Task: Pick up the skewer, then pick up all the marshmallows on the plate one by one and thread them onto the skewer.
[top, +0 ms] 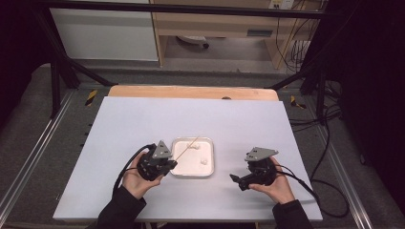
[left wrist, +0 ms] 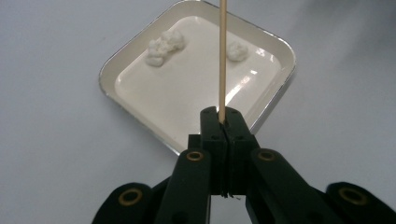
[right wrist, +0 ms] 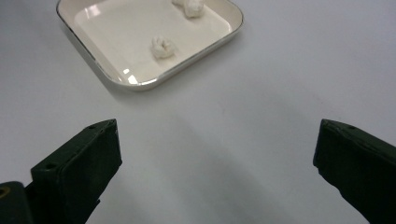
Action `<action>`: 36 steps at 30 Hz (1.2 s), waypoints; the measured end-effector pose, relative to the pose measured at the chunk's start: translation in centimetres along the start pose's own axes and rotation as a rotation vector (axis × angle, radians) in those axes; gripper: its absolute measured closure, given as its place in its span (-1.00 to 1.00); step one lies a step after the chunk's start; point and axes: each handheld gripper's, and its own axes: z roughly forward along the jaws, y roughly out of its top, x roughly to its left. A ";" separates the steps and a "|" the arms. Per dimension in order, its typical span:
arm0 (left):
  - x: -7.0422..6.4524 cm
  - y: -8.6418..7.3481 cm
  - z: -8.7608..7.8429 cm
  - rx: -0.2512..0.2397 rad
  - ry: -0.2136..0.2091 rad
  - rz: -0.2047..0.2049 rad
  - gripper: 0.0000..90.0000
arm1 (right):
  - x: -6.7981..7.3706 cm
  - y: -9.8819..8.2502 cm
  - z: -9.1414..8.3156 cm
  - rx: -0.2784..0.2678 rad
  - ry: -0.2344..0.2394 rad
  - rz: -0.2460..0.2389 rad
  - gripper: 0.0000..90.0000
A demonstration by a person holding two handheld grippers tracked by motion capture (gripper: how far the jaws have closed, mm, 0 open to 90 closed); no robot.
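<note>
The left gripper [left wrist: 222,122] clamps a thin wooden skewer [left wrist: 222,60] over the square white tray [left wrist: 273,86]; the right gripper [right wrist: 215,154] has its jaws spread wide.

no readable text, labels, brands or numbers on anything in view

One square tray [top: 192,172], two white lumps [top: 204,161] in it, one wooden skewer [top: 185,149], two grippers [top: 167,168]

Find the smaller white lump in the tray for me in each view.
High view: smaller lump lies near the tray's right edge.
Left gripper view: upper right, just right of the stick.
Right gripper view: mid-tray, upper left of the picture.
Shared landmark: the tray's silver rim.
</note>
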 end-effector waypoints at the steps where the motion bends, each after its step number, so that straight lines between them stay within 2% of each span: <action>1: 0.2 -0.4 -0.2 -0.006 0.000 -0.010 0.97 | 0.0 0.2 0.1 -0.008 0.000 0.010 -0.98; 7: 1.0 -2.3 -1.3 -0.059 0.017 -0.061 0.97 | 0.2 1.2 0.7 -0.017 0.009 0.046 -0.98; 12: 1.5 -3.5 -1.8 -0.093 0.015 -0.102 0.97 | 0.4 2.2 1.4 -0.025 0.025 0.068 -0.99; 15: 1.6 -3.9 -1.9 -0.111 0.021 -0.105 0.97 | 0.4 2.7 1.8 -0.027 0.027 0.092 -0.99; 24: 1.8 -4.7 -2.2 -0.130 0.044 -0.123 0.97 | 0.5 4.3 3.1 -0.043 0.022 0.107 -0.98; 33: 2.0 -5.3 -2.1 -0.130 0.052 -0.134 0.97 | 1.3 5.9 5.6 -0.044 0.033 0.123 -0.97; 36: 2.0 -5.3 -2.1 -0.131 0.052 -0.133 0.97 | 1.6 6.2 6.6 -0.021 0.033 0.114 -0.95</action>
